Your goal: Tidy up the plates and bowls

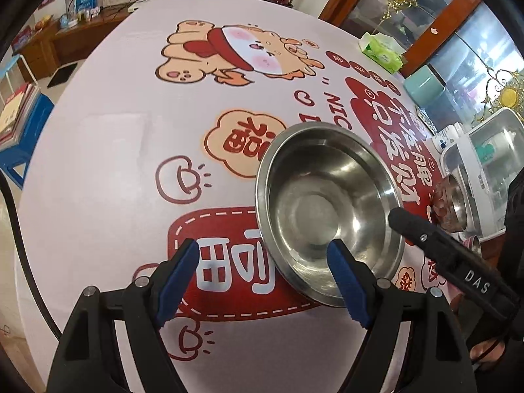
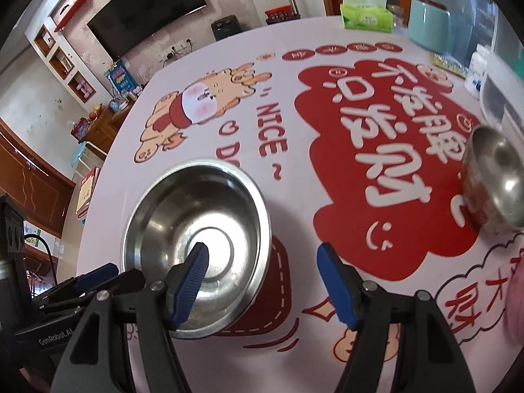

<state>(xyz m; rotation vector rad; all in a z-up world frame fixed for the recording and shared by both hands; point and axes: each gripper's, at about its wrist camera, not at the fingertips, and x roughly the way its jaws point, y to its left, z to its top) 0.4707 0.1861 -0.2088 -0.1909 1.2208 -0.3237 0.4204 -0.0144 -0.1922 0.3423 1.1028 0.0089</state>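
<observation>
**Two steel bowls on a printed cloth, both claws spread**

Tablecloth [image 1: 98, 163] covers a big round table and takes up most of both views, white with red and tan cartoon print. Its left half is bare, giving wide free room there and out toward the far rim. The right and far-right edge is crowded: one green tissue pack [image 2: 365, 16], one teal canister [image 2: 429, 29] and one white appliance with a clear lid [image 1: 475, 163] sit along it.

Bowls number two. The large steel bowl [image 1: 327, 203] sits upright and empty near the table's middle, on the edge of a red stitched patch. The small steel bowl [image 2: 497, 183] sits well apart, toward the right, close to the appliance; it may be stacked on another dish, but the edge distortion makes that hard to tell.

Claws number two. The left gripper [image 1: 265, 281] is spread with nothing held: one blue pad [image 1: 344, 281] shows over the large bowl's near rim, the other over bare cloth. The right gripper [image 2: 262, 281] is likewise spread and empty, straddling that bowl's opposite rim.
</observation>
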